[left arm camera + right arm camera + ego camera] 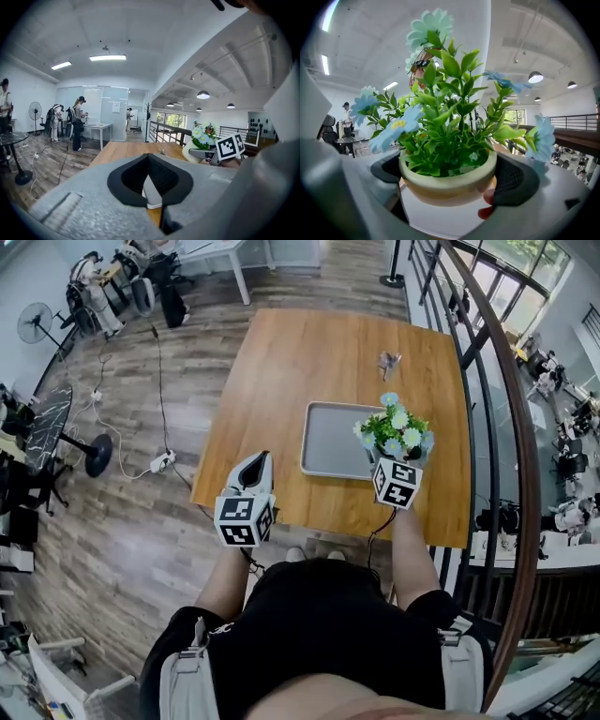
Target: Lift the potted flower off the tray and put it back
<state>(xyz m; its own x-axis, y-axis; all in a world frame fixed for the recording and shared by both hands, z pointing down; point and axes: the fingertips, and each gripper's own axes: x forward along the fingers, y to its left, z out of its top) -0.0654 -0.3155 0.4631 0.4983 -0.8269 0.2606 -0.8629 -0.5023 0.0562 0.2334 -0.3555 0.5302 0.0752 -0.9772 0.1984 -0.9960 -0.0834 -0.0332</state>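
Jaws of right gripper [451, 182] closed on opposite sides of the potted flower [395, 432], gripping the pot just under its rim, likely to spare the leaves and pale blue blooms and hold the plant upright. Pot positioned over the right edge of the grey tray [328, 442] on the wooden table [281, 362]; touching the tray or lifted just clear, impossible to tell. Jaws of left gripper [149, 183] pressed together on nothing, held off the table's near edge, probably to leave room.
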